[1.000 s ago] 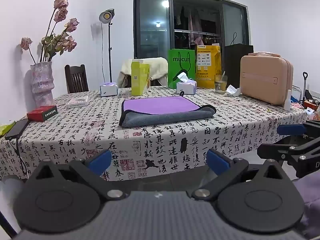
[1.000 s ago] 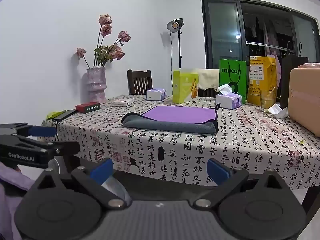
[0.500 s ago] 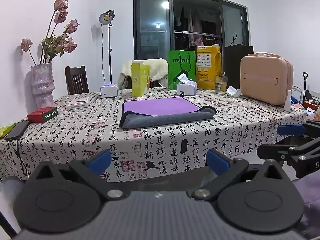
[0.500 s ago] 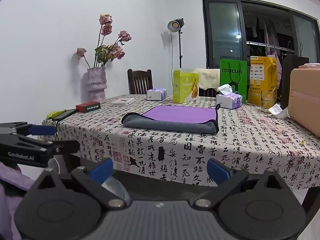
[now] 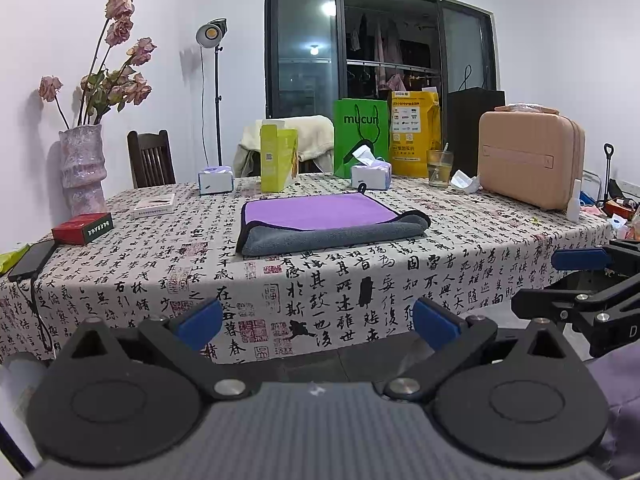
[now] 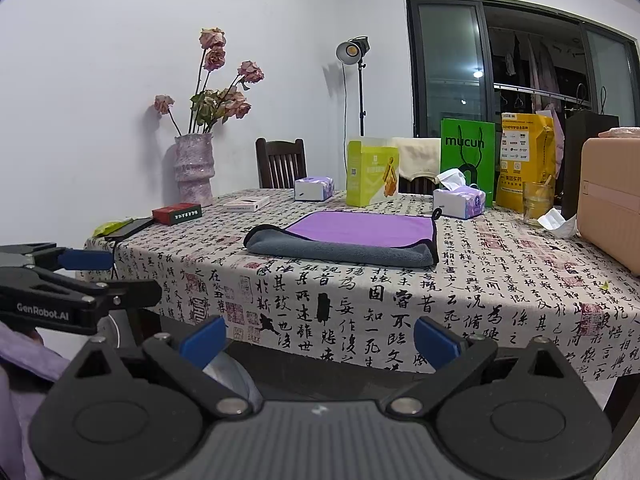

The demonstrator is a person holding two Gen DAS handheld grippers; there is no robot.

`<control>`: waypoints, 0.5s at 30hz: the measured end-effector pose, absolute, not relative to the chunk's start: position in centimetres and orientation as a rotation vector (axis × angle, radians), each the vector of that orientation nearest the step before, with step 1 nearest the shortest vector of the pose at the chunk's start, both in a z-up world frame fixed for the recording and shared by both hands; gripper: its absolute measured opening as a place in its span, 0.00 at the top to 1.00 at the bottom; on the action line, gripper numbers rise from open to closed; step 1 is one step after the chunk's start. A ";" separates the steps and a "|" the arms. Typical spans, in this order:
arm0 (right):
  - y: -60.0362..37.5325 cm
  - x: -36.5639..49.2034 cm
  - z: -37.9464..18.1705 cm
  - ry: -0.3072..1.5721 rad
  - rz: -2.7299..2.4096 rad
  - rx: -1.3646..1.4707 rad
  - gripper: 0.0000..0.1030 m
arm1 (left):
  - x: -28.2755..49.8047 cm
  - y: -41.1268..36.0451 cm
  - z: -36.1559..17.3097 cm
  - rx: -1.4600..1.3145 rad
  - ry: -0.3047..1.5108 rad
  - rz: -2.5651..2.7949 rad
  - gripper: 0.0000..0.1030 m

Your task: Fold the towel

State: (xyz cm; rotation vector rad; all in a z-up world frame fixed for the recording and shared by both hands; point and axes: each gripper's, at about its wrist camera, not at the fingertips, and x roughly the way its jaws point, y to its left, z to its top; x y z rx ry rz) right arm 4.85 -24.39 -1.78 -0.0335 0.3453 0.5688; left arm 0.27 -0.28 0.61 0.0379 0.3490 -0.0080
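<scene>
A folded towel (image 5: 320, 220), purple on top and grey underneath, lies flat in the middle of the table (image 5: 160, 264); it also shows in the right wrist view (image 6: 352, 236). My left gripper (image 5: 318, 318) is open and empty, held back from the table's front edge, below the tabletop. My right gripper (image 6: 318, 336) is open and empty, also back from the front edge. Each gripper shows at the edge of the other's view: the right one (image 5: 580, 280) and the left one (image 6: 76, 280).
On the table stand a vase of dried roses (image 5: 82, 168), a red box (image 5: 82, 228), a phone (image 5: 32, 260), tissue boxes (image 5: 370, 172), a yellow-green carton (image 5: 278, 158), a green bag (image 5: 360, 136), a glass (image 5: 439, 166) and a pink case (image 5: 530, 164). A chair (image 5: 150, 158) stands behind.
</scene>
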 end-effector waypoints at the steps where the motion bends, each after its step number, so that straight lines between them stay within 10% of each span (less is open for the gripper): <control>1: -24.4 4.9 -1.7 0.346 0.569 -0.033 0.02 | 0.3 -0.3 0.6 0.038 0.349 -0.008 0.00; 15: -24.2 4.7 -2.0 0.346 0.570 -0.036 0.02 | 0.4 -0.1 0.4 0.038 0.349 -0.008 0.00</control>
